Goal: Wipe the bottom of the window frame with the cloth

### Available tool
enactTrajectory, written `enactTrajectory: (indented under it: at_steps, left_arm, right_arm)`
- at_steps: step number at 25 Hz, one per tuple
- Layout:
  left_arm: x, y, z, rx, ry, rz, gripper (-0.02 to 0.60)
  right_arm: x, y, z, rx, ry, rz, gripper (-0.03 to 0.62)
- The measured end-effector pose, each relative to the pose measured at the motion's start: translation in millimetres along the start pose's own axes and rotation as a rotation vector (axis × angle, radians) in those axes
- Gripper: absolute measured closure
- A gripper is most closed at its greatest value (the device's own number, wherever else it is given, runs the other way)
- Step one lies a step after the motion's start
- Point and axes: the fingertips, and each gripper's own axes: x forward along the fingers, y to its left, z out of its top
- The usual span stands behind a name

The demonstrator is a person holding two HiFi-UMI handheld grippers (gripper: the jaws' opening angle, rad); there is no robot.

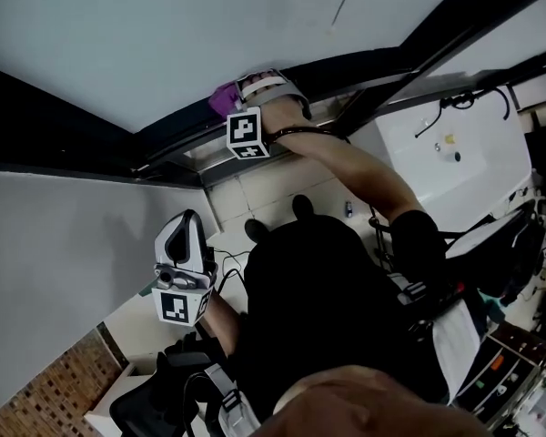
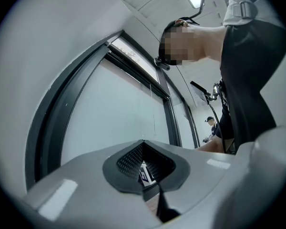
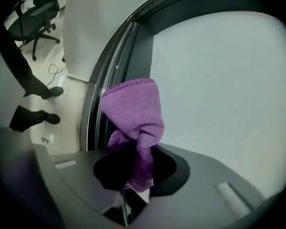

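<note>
A purple cloth (image 3: 133, 113) is bunched up and clamped in my right gripper (image 3: 133, 173). In the head view this right gripper (image 1: 244, 98) is stretched out to the dark window frame (image 1: 177, 148), and the cloth (image 1: 223, 98) lies against its bottom rail. The right gripper view has the cloth's tip in front of the frame's dark tracks (image 3: 109, 80), with pale glass to the right. My left gripper (image 1: 187, 230) is held low beside the body, away from the frame. Its jaws (image 2: 150, 178) are shut with nothing in them, and it faces the window frame (image 2: 52, 123).
Below the window lie a tiled floor with the person's shoes (image 1: 273, 221) and a cable (image 3: 52, 70). A white table (image 1: 464, 153) stands at the right, and a black office chair (image 1: 155, 399) at the lower left. Another person (image 2: 210, 128) stands far off.
</note>
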Motion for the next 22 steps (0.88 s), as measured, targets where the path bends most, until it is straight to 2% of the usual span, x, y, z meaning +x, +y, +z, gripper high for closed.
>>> enactTrajectory:
  at_steps: [2, 4, 5, 7, 9, 11, 14, 15, 16, 19, 20, 22]
  left_arm:
    - [2.5, -3.6, -0.6, -0.005, -0.003, 0.000, 0.580]
    - [2.2, -5.1, -0.2, -0.002, -0.009, 0.001, 0.580]
    - [1.6, -5.4, 0.3, 0.002, -0.011, 0.006, 0.580]
    - [1.8, -5.1, 2.1, 0.000, -0.020, 0.024, 0.580]
    - [0.5, -2.9, -0.4, -0.010, -0.021, 0.034, 0.580]
    - [-2.1, -3.5, -3.8, -0.022, -0.029, 0.037, 0.580]
    - [-4.2, -8.9, -7.6, -0.036, -0.028, 0.038, 0.580]
    - [-5.3, -10.3, -9.2, -0.038, -0.018, 0.036, 0.580]
    - [-6.2, -10.2, -10.4, -0.037, -0.012, 0.036, 0.580]
    - [-8.6, -3.6, -10.8, -0.031, -0.010, 0.049, 0.580]
    - [-9.0, -1.8, -9.5, -0.027, -0.014, 0.054, 0.580]
    - [-8.1, -1.0, -6.6, -0.024, -0.032, 0.057, 0.580]
  right_arm:
    - [-1.6, 10.1, -9.3, -0.004, -0.006, 0.078, 0.536]
    - [-12.8, 11.7, -16.7, 0.062, -0.069, 0.191, 0.530]
    - [-21.6, 3.0, -25.9, 0.101, -0.093, 0.217, 0.526]
    - [-41.5, -26.3, -50.7, 0.165, -0.120, 0.215, 0.526]
    - [-57.6, -42.4, -59.9, 0.199, -0.156, 0.240, 0.526]
    - [-49.5, -33.4, -54.8, 0.130, -0.135, 0.247, 0.526]
    - [-8.4, -8.7, -54.4, -0.079, 0.004, 0.159, 0.541]
    - [-5.8, -2.7, -56.1, -0.116, 0.025, 0.152, 0.539]
    - [-11.1, 5.2, -57.6, -0.134, 0.026, 0.184, 0.539]
    - [-51.1, 26.8, -55.9, -0.105, -0.086, 0.402, 0.532]
    - [-62.6, 19.7, -54.5, -0.057, -0.140, 0.430, 0.531]
    - [-71.0, -12.0, -55.0, 0.046, -0.209, 0.381, 0.528]
